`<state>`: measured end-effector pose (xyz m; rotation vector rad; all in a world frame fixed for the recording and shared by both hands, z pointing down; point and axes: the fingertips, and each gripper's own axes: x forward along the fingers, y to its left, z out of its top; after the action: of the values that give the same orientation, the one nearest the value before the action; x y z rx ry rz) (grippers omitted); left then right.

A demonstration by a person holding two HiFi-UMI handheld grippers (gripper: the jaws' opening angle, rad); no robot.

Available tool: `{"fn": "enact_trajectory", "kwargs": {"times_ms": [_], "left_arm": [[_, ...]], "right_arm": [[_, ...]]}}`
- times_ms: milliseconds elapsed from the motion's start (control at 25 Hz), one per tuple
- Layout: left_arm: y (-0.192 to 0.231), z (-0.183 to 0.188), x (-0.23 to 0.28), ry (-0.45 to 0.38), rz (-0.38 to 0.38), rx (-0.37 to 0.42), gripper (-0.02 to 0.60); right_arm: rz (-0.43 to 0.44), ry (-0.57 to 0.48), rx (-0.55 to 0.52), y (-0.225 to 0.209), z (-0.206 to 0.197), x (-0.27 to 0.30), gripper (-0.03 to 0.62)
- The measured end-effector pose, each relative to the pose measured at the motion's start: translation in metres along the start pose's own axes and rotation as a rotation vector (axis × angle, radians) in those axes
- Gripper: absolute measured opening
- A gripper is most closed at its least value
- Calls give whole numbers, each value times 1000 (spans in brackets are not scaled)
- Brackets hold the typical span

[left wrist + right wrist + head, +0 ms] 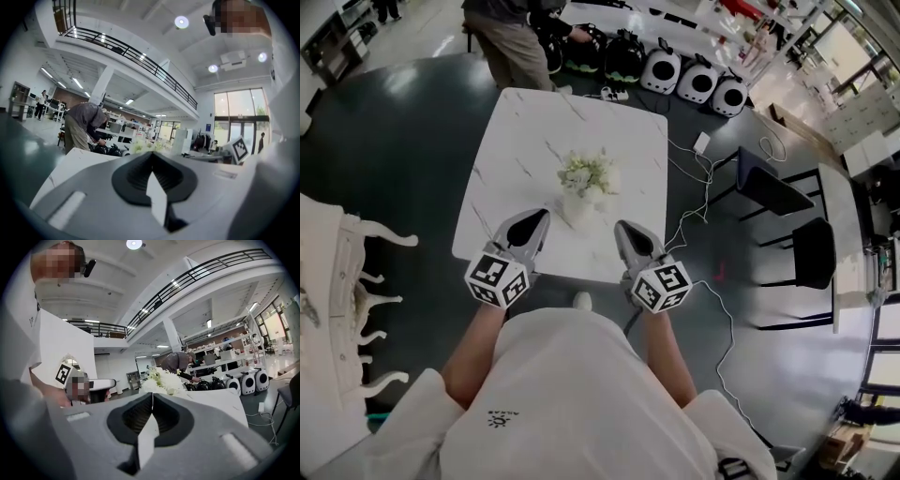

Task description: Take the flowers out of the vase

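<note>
1. Location of task item: the flowers (588, 174), a small white and pale-green bunch, stand in a white vase (578, 208) on the marble-patterned table (534, 122). The vase sits towards the near edge, roughly on the table's centre line. The flowers are still in it, so removal has not begun.

2. Left gripper (541, 218): jaws pressed together with nothing between them, as its own view confirms (151, 154). It sits over the near table edge, to the left of the vase, with its tip angled inward.

3. Right gripper (622, 228): jaws likewise closed and empty, meeting along a single seam (152, 395). It sits to the right of the vase, mirroring the left.

4. Governing relation: the vase lies between the two tips and slightly ahead of them. Neither gripper touches it. Neither is clearly nearer, and both are close.
   - In the right gripper view the flowers (161, 379) rise just above and beyond the jaw tips, almost dead ahead.
   - In the left gripper view the flowers (140, 147) appear smaller and slightly left of the tip line.

5. Axis: the vase is upright and the stems run vertically, while both grippers point about level. In my judgement the extraction must go straight up along the stems.

6. Requirement for the next move, as a judgement: at least one gripper must open before it can take the stems. The other could steady the vase.
</note>
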<state>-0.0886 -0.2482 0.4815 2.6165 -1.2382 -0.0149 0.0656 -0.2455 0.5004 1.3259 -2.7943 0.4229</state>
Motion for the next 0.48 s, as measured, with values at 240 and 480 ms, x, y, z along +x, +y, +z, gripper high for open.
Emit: {"fn": "enact_trajectory", "kwargs": {"times_ms": [240, 480], "left_arm": [[1, -14, 14, 33, 35, 7, -14], [0, -18, 25, 52, 60, 8, -14]], "right_arm": [[35, 42, -27, -19, -14, 13, 6], [52, 48, -18, -42, -10, 21, 72]]}}
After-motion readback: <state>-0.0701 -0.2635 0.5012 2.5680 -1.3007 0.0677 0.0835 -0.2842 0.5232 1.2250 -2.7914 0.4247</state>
